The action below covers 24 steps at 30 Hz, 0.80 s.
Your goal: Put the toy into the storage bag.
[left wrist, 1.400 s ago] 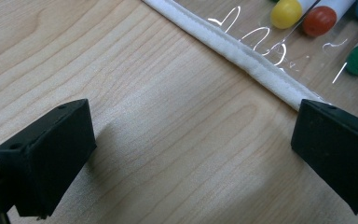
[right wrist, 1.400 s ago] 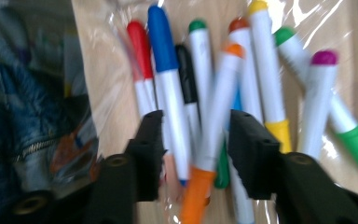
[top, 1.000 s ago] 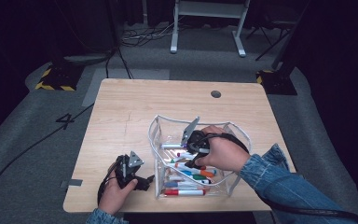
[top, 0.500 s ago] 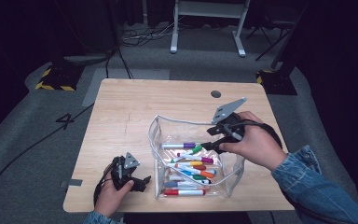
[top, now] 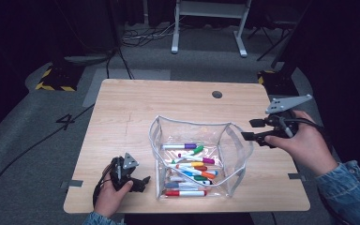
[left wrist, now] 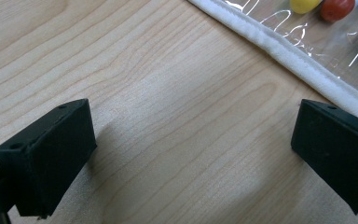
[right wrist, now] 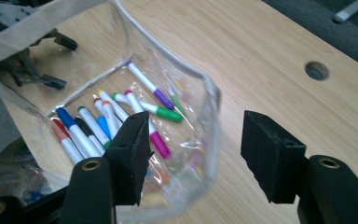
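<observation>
We see the wooden surface (top: 136,112) first, pale w/ a small round hole (top: 217,94) toward the far right, and grey floor around it. On its near-middle part stands a clear plastic pouch (top: 234,145) w/ a white trimmed rim, mouth open upward, walls standing up. Inside it, on the bottom, lie the markers (top: 192,166), a loose pile w/ white barrels and caps in purple, green, magenta, orange, blue, red; in the right tool view we make out the same markers (right wrist: 142,100) through the clear wall. The right tool (top: 253,130) is in the air just right of the pouch, apart from its wall, tips pointing left toward it, approx. level; its jaws are spread wide and have just been opening, w/ nothing between them, and in its own view the pouch rim sits beyond the gap, not pinched. The left tool (top: 140,180) rests low on the surface at the near left, just beside the pouch's near-left corner; in its own view the jaws stand wide apart over bare wood, nothing between them, w/ the pouch's white edge (left wrist: 284,56) crossing the far right corner and a few marker caps showing behind the plastic.
</observation>
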Available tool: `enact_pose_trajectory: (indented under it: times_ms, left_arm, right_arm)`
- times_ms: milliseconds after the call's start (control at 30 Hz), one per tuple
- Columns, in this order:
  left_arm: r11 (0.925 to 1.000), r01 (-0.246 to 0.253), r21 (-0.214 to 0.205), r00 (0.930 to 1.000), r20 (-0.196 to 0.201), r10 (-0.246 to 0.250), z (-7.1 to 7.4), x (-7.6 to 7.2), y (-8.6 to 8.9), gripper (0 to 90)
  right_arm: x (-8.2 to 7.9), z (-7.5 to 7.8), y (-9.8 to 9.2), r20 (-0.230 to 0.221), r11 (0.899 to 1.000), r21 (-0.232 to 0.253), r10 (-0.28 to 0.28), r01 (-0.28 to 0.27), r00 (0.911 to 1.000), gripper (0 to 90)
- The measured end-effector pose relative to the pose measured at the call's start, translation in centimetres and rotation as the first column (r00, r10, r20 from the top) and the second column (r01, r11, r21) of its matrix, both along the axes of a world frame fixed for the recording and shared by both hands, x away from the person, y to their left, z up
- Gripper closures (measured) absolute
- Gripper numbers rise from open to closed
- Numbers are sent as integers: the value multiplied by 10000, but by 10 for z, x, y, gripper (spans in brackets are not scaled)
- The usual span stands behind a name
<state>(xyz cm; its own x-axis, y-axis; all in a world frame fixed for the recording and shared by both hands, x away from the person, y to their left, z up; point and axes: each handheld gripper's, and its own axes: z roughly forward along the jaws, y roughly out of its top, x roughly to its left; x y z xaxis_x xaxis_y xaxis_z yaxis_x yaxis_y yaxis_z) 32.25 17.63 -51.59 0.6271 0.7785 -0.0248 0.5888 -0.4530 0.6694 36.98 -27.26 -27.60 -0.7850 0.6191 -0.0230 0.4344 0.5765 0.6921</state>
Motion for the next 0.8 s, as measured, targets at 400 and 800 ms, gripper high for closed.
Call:
enact_pose_trajectory:
  times_ms: [400, 800]
  left_arm:
    - [10000, -2, 93, 10000, 31, 2, 0, 1, 4, 1]
    - [9999, -22, 99, 10000, 32, 22, 1, 1, 4, 1]
  right_arm:
    - [-4, -37, -63, -581, 9924, -125, -1229, 1224, 9907, 334]
    - [-8, -127, -97, -2019, 9773, -1257, -1937, 1707, 9601, 275]
